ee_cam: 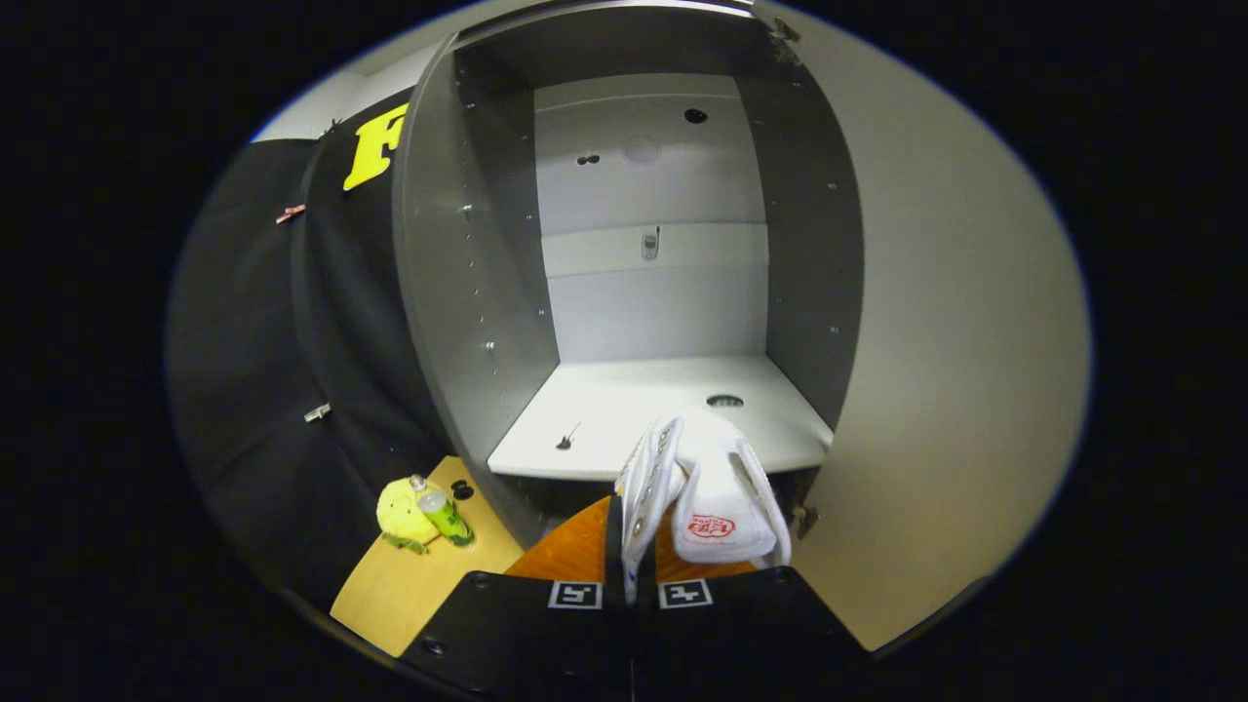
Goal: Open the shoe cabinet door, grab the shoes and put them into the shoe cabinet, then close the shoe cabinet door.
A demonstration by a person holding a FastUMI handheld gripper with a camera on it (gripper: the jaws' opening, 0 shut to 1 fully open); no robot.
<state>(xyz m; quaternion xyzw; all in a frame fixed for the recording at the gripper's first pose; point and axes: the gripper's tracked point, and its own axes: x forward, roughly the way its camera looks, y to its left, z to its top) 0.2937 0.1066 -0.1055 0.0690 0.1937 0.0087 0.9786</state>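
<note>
the cabinet door [955, 322] stood open. the gripper [629, 585] had its fingers clamped on a white shoe [707, 487], held just before the cabinet shelf [624, 409]. placing was in hand; the next move called for advancing inward and releasing.

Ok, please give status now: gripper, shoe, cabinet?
Gripper shut on white shoe, held in front of shelf edge. Cabinet door open, shelf bare. Nothing blocking the way in.

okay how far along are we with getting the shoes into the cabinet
Done: the shoe cabinet door stands open. In hand: the claw is shut on a white shoe, just short of the shelf. Left: placing it inside, then closing the door.
</note>
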